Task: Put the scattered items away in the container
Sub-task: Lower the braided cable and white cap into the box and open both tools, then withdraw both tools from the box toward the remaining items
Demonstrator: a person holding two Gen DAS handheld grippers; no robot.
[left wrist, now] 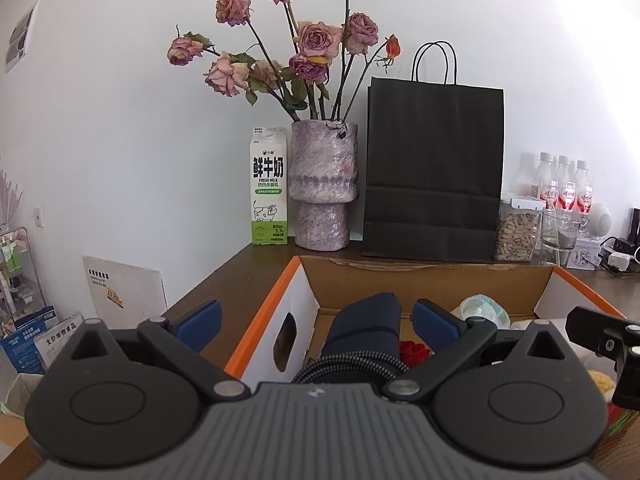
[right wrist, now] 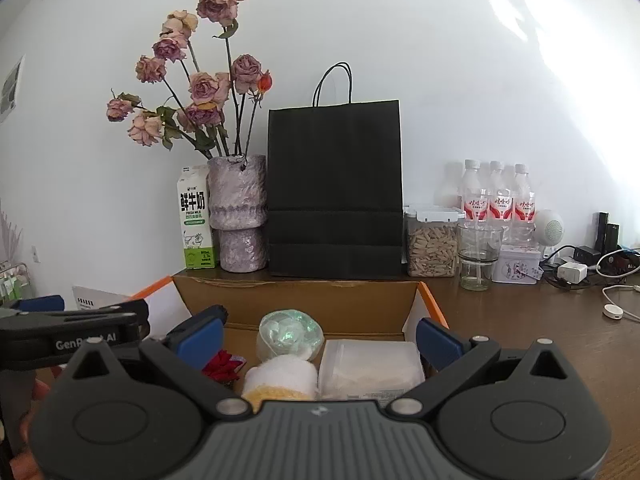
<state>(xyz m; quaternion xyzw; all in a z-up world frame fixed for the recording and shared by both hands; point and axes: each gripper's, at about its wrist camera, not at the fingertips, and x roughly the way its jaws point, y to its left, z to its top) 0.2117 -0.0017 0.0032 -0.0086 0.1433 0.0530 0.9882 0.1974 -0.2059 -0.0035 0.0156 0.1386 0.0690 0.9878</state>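
Note:
An open cardboard box (left wrist: 420,284) with orange edges sits on the brown table; it also shows in the right wrist view (right wrist: 304,300). Inside lie a dark navy folded item (left wrist: 366,328), a red flower piece (left wrist: 414,352), a pale green roll (right wrist: 290,330), a white and yellow cloth (right wrist: 278,380) and a clear plastic pack (right wrist: 370,368). My left gripper (left wrist: 316,320) is open over the box's left side, above the navy item, holding nothing. My right gripper (right wrist: 318,338) is open above the box, holding nothing.
Behind the box stand a milk carton (left wrist: 269,186), a purple vase of dried roses (left wrist: 322,184), a black paper bag (left wrist: 434,172), a jar of seeds (right wrist: 432,246), a glass (right wrist: 478,256), bottles (right wrist: 496,200) and chargers with cables (right wrist: 580,268).

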